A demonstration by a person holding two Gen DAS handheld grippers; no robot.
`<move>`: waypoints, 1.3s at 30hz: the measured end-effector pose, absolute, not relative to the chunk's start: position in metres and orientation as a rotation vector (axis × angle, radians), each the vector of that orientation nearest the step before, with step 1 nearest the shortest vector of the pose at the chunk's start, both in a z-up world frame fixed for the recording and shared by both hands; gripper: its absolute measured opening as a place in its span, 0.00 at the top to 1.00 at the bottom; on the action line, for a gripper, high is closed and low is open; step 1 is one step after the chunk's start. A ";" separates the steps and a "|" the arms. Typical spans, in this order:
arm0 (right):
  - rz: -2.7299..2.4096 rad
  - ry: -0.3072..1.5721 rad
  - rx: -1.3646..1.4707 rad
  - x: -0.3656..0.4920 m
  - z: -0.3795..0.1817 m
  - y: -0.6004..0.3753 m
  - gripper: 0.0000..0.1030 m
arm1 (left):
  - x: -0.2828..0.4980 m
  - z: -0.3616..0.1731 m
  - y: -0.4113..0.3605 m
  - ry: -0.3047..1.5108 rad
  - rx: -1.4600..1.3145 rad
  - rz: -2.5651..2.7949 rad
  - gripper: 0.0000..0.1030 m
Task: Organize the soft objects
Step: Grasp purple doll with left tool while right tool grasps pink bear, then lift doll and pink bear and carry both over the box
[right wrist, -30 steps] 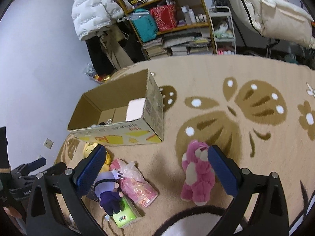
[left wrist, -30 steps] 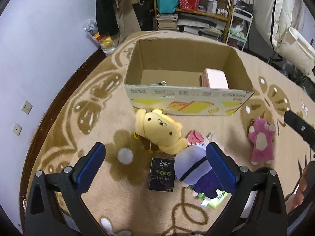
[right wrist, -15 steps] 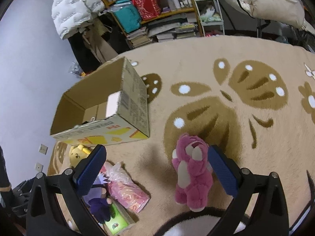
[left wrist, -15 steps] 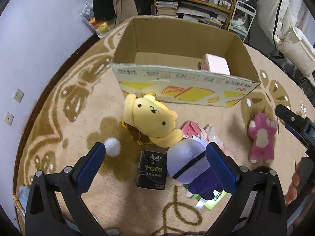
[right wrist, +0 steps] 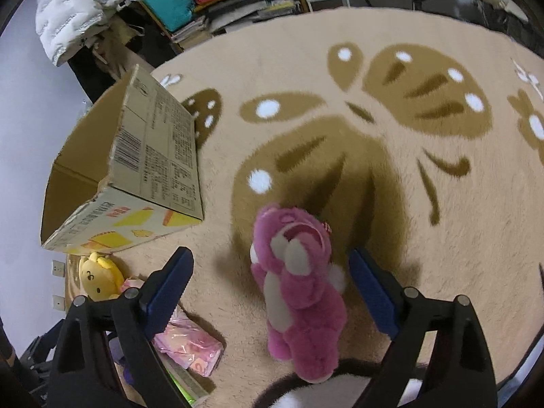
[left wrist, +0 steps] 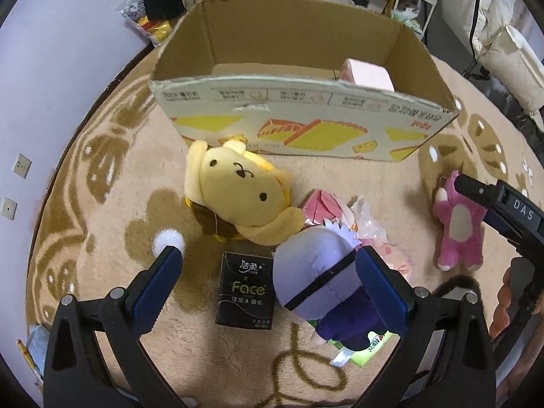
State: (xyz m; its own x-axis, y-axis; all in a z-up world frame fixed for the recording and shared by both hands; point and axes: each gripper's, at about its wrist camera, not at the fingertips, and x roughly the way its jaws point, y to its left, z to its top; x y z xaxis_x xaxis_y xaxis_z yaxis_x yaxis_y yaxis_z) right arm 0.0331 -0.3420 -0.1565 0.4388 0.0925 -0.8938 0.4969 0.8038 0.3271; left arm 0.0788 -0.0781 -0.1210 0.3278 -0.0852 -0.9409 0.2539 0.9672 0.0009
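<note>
My left gripper (left wrist: 268, 272) is open above the rug. A black tissue pack (left wrist: 245, 293) and a lavender-headed plush doll (left wrist: 323, 282) lie between its fingers. A yellow dog plush (left wrist: 238, 193) lies just ahead, in front of the cardboard box (left wrist: 299, 129). My right gripper (right wrist: 270, 282) is open and straddles a pink bear plush (right wrist: 299, 292) lying on the rug; the bear also shows in the left wrist view (left wrist: 457, 224). The box (right wrist: 136, 176) stands to the right gripper's left.
A pink tissue pack (left wrist: 365, 74) sits inside the box. A pink plastic packet (right wrist: 187, 346) and a green pack (left wrist: 369, 350) lie by the doll. Shelves with bags (right wrist: 176, 3) stand behind the rug. A wall (left wrist: 51, 51) runs along the left.
Both grippers have moved down and forward. The left one has closed in on the doll and black tissue pack; the right one has come down around the pink bear. Nothing has been grasped.
</note>
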 end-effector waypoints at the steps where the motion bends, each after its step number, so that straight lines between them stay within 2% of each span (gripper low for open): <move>1: -0.267 1.114 0.621 0.034 -0.159 -0.342 0.07 | 0.079 -0.122 -0.079 1.222 0.164 -0.223 0.02; 5: -0.237 1.157 0.630 0.039 -0.170 -0.338 0.15 | 0.079 -0.130 -0.083 1.249 0.176 -0.221 0.02; 26: -0.247 1.205 0.609 0.048 -0.182 -0.332 0.19 | 0.079 -0.156 -0.103 1.335 0.231 -0.269 0.04; 34: -0.248 1.213 0.593 0.050 -0.183 -0.329 0.19 | 0.072 -0.165 -0.116 1.368 0.265 -0.301 0.26; 36: -0.247 1.212 0.593 0.051 -0.183 -0.329 0.26 | 0.072 -0.167 -0.115 1.376 0.252 -0.307 0.35; 39: -0.248 1.207 0.604 0.049 -0.184 -0.331 0.49 | 0.072 -0.168 -0.115 1.376 0.230 -0.322 0.37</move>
